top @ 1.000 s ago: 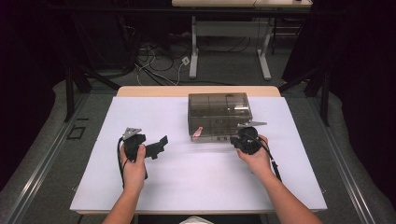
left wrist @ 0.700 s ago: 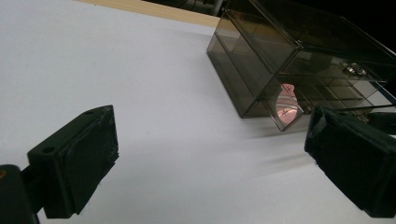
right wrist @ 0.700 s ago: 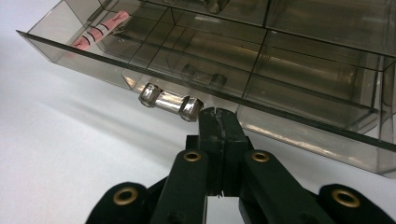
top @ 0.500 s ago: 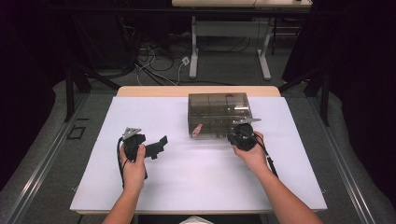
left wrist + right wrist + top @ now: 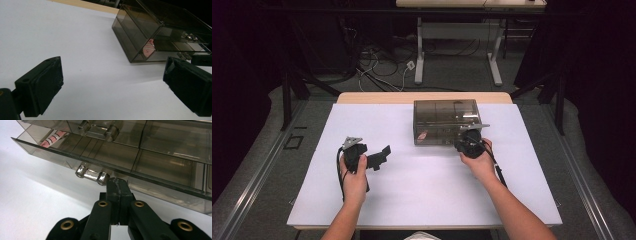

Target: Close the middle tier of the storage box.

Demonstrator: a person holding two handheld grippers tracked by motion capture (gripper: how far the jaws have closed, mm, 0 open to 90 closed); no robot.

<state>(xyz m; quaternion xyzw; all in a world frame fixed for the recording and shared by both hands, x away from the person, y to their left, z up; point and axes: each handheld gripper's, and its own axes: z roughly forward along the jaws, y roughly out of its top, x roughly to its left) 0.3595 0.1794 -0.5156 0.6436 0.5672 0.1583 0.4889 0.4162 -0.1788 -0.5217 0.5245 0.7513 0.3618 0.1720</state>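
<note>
At the drawer front: right gripper [image 5: 117, 185], jaws clenched together, empty, tips just beside the drawer's handle [image 5: 91, 174]
Left gripper [image 5: 384, 152]: jaws spread wide, holding nothing, over bare bench [image 5: 422, 190]
Box [image 5: 444, 120]: smoky plastic, far middle of bench, bottom drawer slightly out

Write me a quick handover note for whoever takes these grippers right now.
Left hand-held gripper: open, empty, over the white table cover, apart from the smoky drawer box.
Right hand-held gripper: shut, tips at the lower drawer's front edge beside its handle; grip unclear.
Lower drawer looks slightly out; pink item inside.
Likely left: move the drawer, then deal with the pink item.
</note>
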